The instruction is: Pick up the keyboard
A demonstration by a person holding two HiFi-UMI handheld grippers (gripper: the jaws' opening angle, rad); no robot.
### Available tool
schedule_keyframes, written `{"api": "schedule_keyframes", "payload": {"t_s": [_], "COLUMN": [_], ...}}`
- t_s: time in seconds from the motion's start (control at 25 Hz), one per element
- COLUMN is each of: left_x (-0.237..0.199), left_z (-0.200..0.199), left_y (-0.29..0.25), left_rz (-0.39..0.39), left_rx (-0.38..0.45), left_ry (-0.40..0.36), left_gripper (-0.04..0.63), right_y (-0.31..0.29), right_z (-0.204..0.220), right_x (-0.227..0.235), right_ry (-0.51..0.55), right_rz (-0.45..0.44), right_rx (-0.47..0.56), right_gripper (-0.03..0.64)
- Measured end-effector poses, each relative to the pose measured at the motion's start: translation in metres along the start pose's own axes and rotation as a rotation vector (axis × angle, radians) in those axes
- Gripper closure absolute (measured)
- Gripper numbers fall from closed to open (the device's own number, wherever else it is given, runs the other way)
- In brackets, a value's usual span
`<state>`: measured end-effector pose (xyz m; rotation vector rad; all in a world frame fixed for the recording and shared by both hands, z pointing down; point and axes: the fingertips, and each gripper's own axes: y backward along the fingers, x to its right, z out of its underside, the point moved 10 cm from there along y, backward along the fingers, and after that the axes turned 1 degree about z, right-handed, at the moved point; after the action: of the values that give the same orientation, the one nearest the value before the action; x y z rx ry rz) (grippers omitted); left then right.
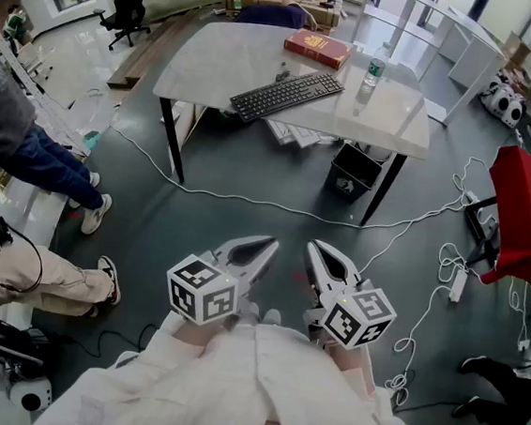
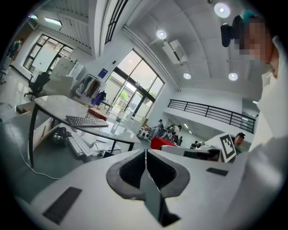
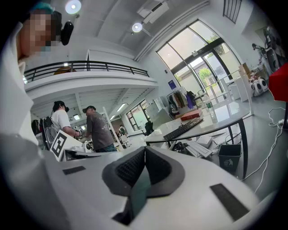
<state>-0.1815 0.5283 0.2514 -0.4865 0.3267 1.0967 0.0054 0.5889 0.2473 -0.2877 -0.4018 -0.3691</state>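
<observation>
Table (image 1: 214, 69): keyboard (image 1: 287, 95), red book (image 1: 317, 48) print unreadable | left claw (image 1: 264, 248), right claw (image 1: 318, 252) pressed together, empty

The left gripper (image 2: 145, 152), its jaws pressed together with nothing between them, faces a bright hall. Well ahead at left, a keyboard (image 2: 86, 121) lies on a pale table (image 2: 54, 104) beside a red book (image 2: 96, 113) and a bottle (image 2: 118, 120). A railing (image 2: 211, 112) lines the balcony beyond.
</observation>
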Motion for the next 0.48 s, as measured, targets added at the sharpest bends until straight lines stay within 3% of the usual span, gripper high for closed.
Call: {"api": "schedule_keyframes", "payload": {"t_s": [0.24, 0.48], "left_x": [-0.009, -0.003], "left_z": [0.005, 0.003], "left_y": [-0.01, -0.021], "left_rz": [0.0, 0.001], "left_rx": [-0.014, -0.072], "left_ry": [0.058, -0.069], "left_gripper": [0.572, 0.572], "right_y": [-0.005, -0.008], "right_z": [-0.001, -0.002], "right_x": [0.007, 0.015], "right_ry": [-0.002, 0.022], "right_rz": [-0.015, -0.009], "right_rx": [-0.027, -0.048], "right_gripper": [0.584, 0.586]}}
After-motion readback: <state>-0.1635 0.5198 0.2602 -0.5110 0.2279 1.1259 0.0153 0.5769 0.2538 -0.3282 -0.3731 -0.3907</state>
